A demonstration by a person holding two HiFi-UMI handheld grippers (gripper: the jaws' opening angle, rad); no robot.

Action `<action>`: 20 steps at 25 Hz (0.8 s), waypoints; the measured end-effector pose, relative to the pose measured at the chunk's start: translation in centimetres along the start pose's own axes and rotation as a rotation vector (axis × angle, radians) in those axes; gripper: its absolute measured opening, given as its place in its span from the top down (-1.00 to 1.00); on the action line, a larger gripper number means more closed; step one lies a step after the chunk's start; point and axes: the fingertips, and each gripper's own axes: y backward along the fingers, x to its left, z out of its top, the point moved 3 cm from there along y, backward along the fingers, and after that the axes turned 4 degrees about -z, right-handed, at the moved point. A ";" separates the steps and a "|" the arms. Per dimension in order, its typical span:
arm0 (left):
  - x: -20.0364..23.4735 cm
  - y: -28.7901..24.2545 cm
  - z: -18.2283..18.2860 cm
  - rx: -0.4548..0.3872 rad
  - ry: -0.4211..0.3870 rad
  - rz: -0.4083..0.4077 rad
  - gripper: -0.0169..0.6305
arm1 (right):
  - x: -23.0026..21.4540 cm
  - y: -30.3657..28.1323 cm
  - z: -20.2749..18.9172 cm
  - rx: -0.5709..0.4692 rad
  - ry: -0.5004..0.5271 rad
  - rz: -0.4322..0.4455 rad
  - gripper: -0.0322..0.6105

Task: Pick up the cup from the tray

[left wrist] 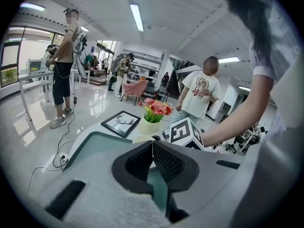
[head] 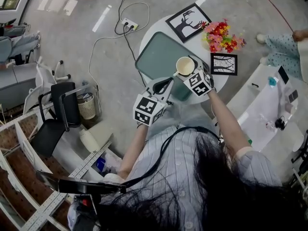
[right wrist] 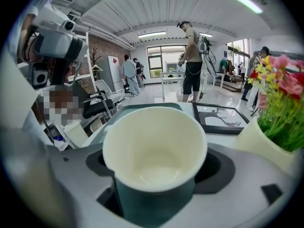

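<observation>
Just beside the tray (head: 156, 57), a smooth teal rounded rectangle, the left gripper (head: 165, 84) has its dark, grid-textured pads pressed together. On the tray's right near corner stands the cup (right wrist: 154, 151), teal outside and cream inside, between the right gripper's (head: 187, 69) wide-spread jaws. The cup's base is hidden.

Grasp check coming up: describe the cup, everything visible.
The cup is tapered, teal outside and cream inside, paper by its look, and empty. It stands upright at the tray's near right corner, between the right gripper's wide-open jaws. Their pads flank it without visibly pressing.
</observation>
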 end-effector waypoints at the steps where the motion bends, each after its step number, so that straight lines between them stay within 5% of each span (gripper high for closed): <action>1: 0.1 0.0 0.1 -0.002 -0.002 0.001 0.90 | -0.1 0.0 0.0 0.004 -0.012 -0.006 -0.39; 13: 0.7 1.7 0.4 -0.032 -0.015 0.014 0.90 | 0.4 1.9 1.4 -0.006 -0.174 -0.051 -0.39; 20: 0.7 3.1 0.6 -0.064 -0.033 0.007 0.90 | 1.1 4.5 4.2 -0.050 -0.186 -0.102 -0.39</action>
